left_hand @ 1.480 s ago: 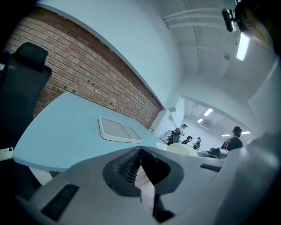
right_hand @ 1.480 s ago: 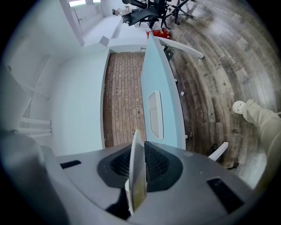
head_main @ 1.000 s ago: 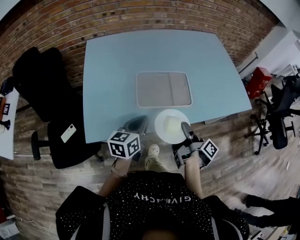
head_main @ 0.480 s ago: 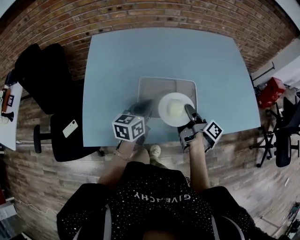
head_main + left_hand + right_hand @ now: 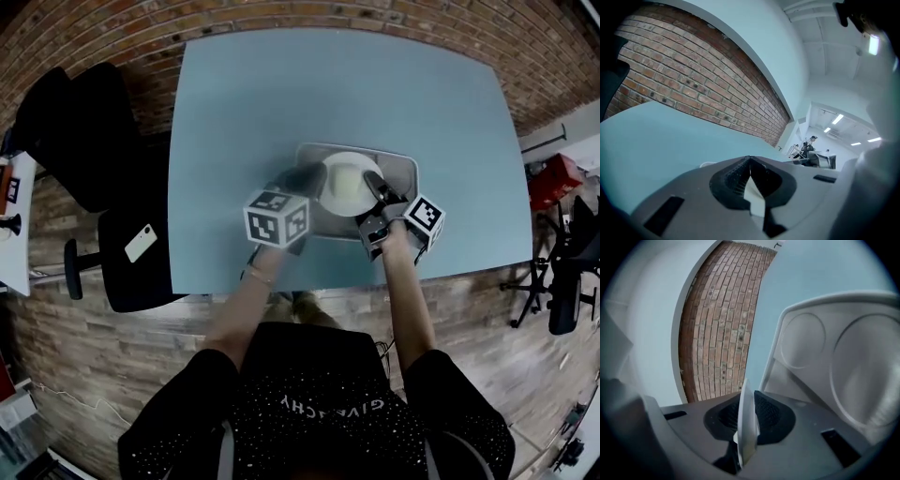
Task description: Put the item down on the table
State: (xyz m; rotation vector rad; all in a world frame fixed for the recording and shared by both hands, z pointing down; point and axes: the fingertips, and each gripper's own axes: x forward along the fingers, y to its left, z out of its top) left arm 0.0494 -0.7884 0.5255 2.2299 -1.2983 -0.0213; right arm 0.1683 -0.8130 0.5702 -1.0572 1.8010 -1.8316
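Note:
A white plate (image 5: 347, 183) hangs over the grey tray (image 5: 405, 167) in the middle of the light blue table (image 5: 244, 103). My left gripper (image 5: 307, 180) is shut on the plate's left rim, and a white sliver of rim (image 5: 753, 194) shows between its jaws. My right gripper (image 5: 372, 187) is shut on the right rim, which appears edge-on (image 5: 746, 423) in the right gripper view. That view also looks down on the tray (image 5: 811, 352) with its round recesses. I cannot tell whether the plate touches the tray.
A black chair (image 5: 84, 141) stands left of the table, and a phone (image 5: 141, 242) lies on a second chair's seat. A white desk edge (image 5: 11, 225) is at far left. A red object (image 5: 551, 178) and an office chair (image 5: 567, 272) are at right.
Both grippers have carried the plate forward from beyond the table's near edge to over the grey tray. The person has stepped closer to the table.

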